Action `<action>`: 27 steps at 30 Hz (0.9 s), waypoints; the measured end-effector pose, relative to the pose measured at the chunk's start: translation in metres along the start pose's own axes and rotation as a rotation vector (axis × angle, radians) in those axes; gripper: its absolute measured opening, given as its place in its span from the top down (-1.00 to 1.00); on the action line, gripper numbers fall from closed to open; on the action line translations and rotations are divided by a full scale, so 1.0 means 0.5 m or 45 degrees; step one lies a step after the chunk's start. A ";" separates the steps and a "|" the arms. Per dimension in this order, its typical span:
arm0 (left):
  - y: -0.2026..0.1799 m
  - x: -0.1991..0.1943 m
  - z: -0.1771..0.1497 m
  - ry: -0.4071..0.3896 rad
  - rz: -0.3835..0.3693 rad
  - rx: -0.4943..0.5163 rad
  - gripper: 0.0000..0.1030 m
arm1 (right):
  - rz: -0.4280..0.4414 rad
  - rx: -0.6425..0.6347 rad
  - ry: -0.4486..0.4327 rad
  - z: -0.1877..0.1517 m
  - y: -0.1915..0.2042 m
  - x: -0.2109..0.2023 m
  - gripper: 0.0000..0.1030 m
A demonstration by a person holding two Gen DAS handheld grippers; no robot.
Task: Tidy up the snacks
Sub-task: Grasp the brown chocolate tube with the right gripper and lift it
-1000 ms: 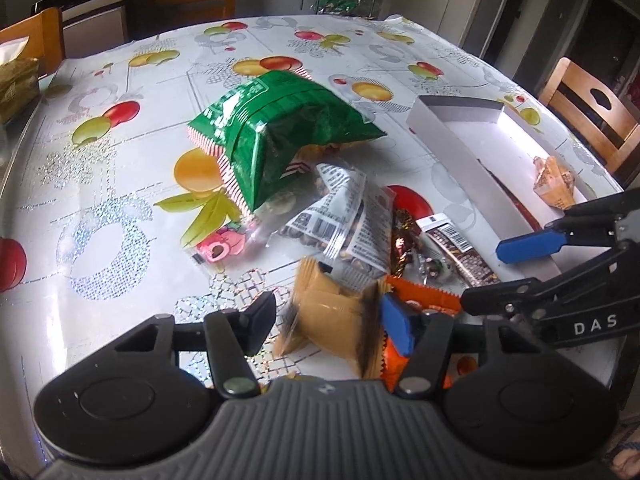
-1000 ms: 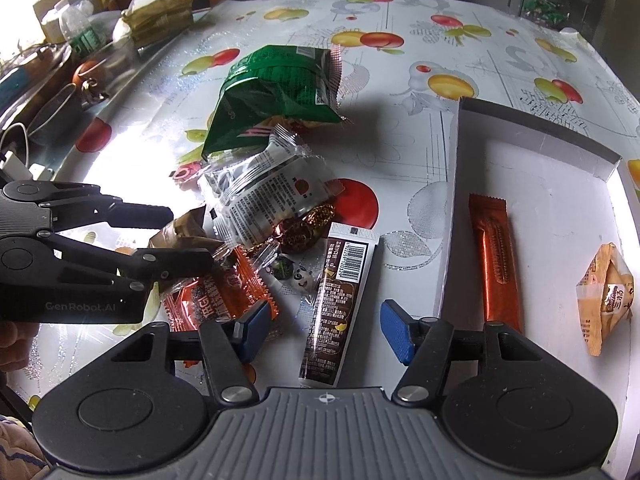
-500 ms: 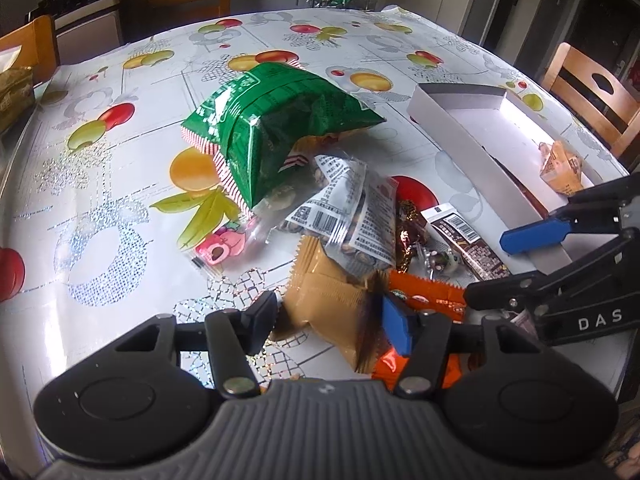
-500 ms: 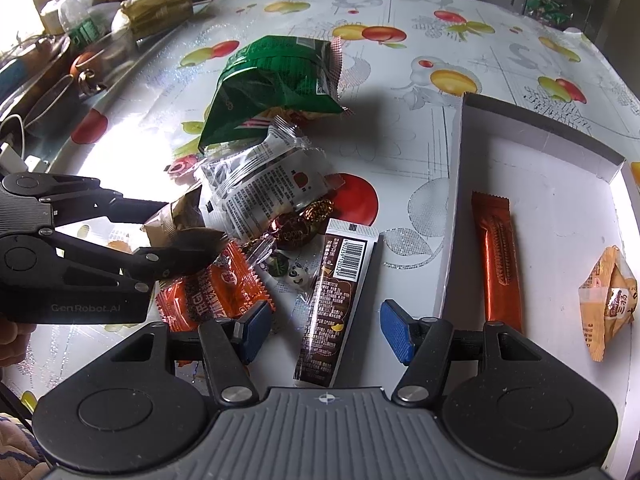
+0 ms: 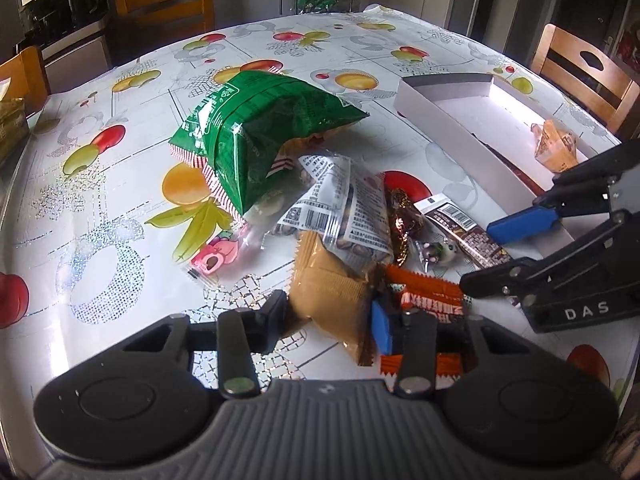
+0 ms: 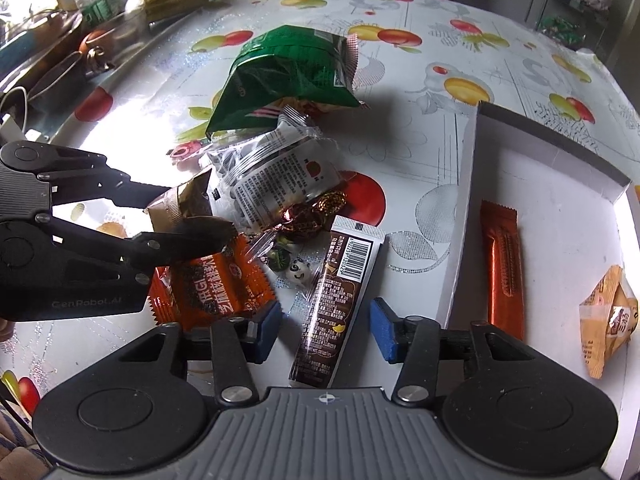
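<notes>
Tan packet (image 5: 326, 286) 1 pinched, left tool (image 5: 329, 314) closing; bar (image 6: 340, 280) 1 straddled, right tool (image 6: 324, 322) closing

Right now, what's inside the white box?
In the white box lie an orange bar and a small yellow snack packet, apart from each other. The right claw's body covers the near end, so anything there is hidden.

The right hand-held gripper (image 6: 325, 322), jaws closing, straddles a brown snack bar (image 6: 334, 304) beside the white box (image 6: 464, 216).
</notes>
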State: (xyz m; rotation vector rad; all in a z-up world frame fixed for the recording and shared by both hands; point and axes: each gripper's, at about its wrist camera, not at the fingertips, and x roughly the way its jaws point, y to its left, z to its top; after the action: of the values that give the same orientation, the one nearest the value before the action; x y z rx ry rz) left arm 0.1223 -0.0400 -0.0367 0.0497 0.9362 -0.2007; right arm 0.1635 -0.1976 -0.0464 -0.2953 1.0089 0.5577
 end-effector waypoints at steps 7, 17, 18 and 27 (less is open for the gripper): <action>0.002 -0.007 -0.002 0.003 0.004 -0.025 0.31 | 0.016 0.025 -0.009 0.003 -0.010 -0.002 0.43; 0.000 -0.027 0.002 -0.021 0.010 -0.044 0.33 | 0.051 0.111 -0.019 0.000 -0.033 -0.012 0.47; -0.001 -0.028 0.003 -0.023 0.011 -0.045 0.33 | 0.055 0.117 -0.023 0.001 -0.035 -0.015 0.47; -0.013 -0.046 0.011 -0.053 0.028 -0.053 0.33 | 0.099 0.146 -0.086 0.005 -0.042 -0.044 0.49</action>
State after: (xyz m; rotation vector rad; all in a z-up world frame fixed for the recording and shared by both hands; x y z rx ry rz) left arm 0.1120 -0.0435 -0.0147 0.0172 0.8977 -0.1615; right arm 0.1682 -0.2202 -0.0268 -0.1350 0.9860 0.5739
